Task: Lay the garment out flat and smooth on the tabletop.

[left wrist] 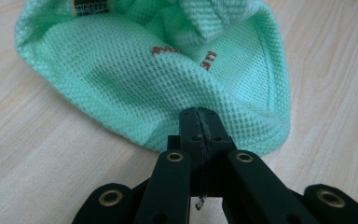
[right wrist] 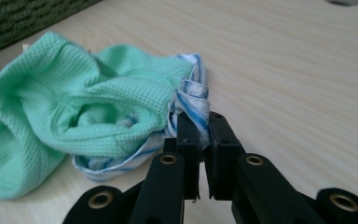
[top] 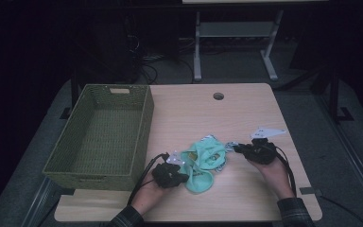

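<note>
The mint-green cloth [top: 203, 163] lies crumpled on the wooden table [top: 246, 198], near my edge of it and just to the right of the green woven basket [top: 99, 135]; tangled in with it is a white cloth with blue stripes [right wrist: 192, 100], which peeps out along the green one's right side and from underneath it.

My left gripper [top: 179, 177] sits low at the green cloth's near left corner; its jaws are pressed together on a fold of that waffle-knit fabric (in the left gripper view the two black jaws meet with barely a seam between them, the hem bunched right at their tips); the cloth spreads away from them across the table, small brown stitched letters showing on its top.

My right gripper [top: 238, 149] comes in from the right, level with the table; its jaws are clamped on a twisted bit of the striped cloth, which stands up in a little rope just above the pads [right wrist: 186, 135]; a narrow gap shows between the jaws lower down, where no fabric sits; the pinch itself is at the tips.

So I hold one cloth in each hand, the bundle lying between my two grippers; most of both cloths rests on the tabletop; the basket stands apart from them to the left (its inside looks bare as far as I can see it).
</note>
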Available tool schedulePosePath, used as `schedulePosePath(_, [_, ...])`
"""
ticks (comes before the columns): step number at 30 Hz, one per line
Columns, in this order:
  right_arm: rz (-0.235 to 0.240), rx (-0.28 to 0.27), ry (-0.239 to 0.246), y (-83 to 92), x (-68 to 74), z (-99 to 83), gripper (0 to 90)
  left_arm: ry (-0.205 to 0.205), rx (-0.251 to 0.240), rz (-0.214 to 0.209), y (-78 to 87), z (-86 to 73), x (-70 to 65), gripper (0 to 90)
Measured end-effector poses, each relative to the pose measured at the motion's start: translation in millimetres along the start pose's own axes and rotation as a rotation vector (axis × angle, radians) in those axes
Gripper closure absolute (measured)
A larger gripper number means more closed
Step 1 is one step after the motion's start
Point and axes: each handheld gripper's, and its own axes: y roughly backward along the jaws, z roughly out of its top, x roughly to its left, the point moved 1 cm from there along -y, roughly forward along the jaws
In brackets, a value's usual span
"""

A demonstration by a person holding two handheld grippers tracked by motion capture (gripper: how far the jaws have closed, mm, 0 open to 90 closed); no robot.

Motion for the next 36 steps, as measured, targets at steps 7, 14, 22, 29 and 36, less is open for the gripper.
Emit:
schedulePosePath(7, [-0.053,-0.008,0.001,5.1,-12.4,12.5,84.8,-0.015,0.024,-0.005,2.1,-0.1,1.9,89.2])
schedulePosePath(14, [-0.102,-0.008,0.003,7.7,-23.8,23.4,84.7,-0.029,0.041,0.01,3.7,-0.1,-0.1,89.2])
schedulePosePath(22, [-0.151,-0.032,-0.006,14.1,-34.9,34.8,84.8,-0.019,0.056,0.017,7.1,-1.8,1.8,89.2])
schedulePosePath(29, [-0.191,-0.048,-0.007,19.5,-44.5,41.7,84.8,-0.018,0.06,0.035,7.8,-1.8,1.5,89.2])
schedulePosePath(36, [-0.169,-0.034,-0.011,13.7,-44.1,38.2,69.7,-0.014,0.059,0.038,8.0,-1.9,1.8,89.2])
